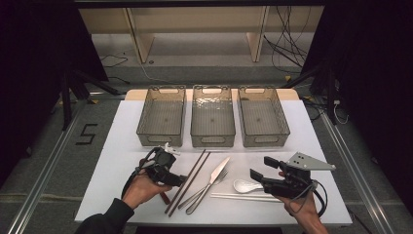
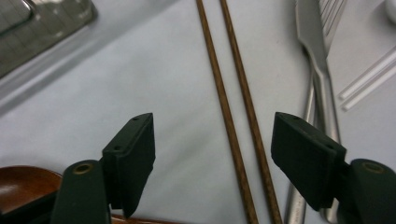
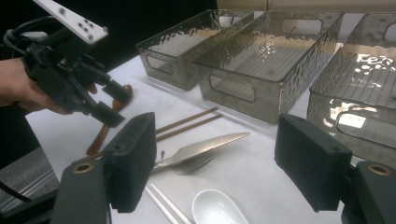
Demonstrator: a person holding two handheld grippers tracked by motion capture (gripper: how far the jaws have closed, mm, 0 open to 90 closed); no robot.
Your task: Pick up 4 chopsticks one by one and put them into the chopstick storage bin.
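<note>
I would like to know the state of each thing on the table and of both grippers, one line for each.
left gripper: open, jaws either side of the brown chopsticks
right gripper: open, holding nothing
brown chopsticks: flat, side by side
knife: flat, beside the fork
fork: flat
white spoon: bowl up, empty
white chopsticks: flat, paired
wooden spoon: flat
three bins: upright, empty

A large dark digit "5" [image 1: 86,134] is marked on the grey floor [image 1: 58,161] to the left of the white surface [image 1: 122,141]; no other lettering can be read anywhere.
</note>
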